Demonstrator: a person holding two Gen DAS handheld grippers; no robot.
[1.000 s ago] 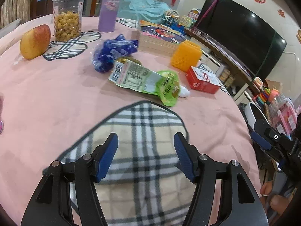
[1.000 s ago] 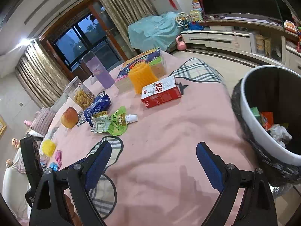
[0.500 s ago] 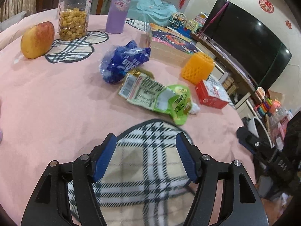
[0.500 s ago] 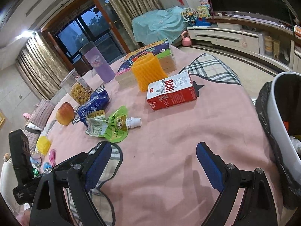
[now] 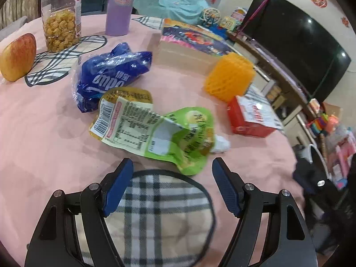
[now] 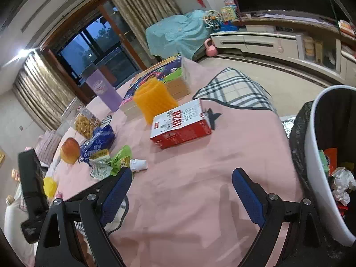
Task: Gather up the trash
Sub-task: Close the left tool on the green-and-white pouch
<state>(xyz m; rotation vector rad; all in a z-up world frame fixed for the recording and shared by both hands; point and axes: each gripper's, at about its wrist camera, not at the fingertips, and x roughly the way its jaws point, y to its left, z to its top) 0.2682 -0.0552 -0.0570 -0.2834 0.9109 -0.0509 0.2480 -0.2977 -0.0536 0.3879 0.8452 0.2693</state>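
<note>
1. On the pink tablecloth (image 5: 33,133), seen from the left wrist, an apple (image 5: 19,56) and a clear jar of snacks (image 5: 61,21) stand at far left beside a purple tumbler (image 5: 119,6); none of these looks like rubbish.
2. At centre lies the trash: a crumpled blue wrapper (image 5: 111,75), touching a flattened green spout pouch (image 5: 155,133) with its white cap (image 5: 220,143) pointing right.
3. The left gripper (image 5: 172,175) hovers just short of the pouch's near corner, its jaws having just been widening, nothing between them yet.
4. Done well, the grab would likely slide one pad under the lifted green edge and close on the pouch alone, clear of the cloth beneath.
5. Further right sit an orange foam net (image 5: 229,76) and a red carton (image 5: 251,118), both near the table's edge.
6. The right gripper (image 6: 182,185) also stands wide and empty above bare cloth, well apart from the carton (image 6: 180,125).
7. Only the right wrist view shows the waste bin (image 6: 316,160), lined in black and already holding scraps, just beside the table at far right; it is the probable destination.
8. That view also catches the left gripper's black body (image 6: 31,191) at its left edge.
9. Only the left wrist view shows the pouch's printed label and how the wrapper overlaps it.
</note>
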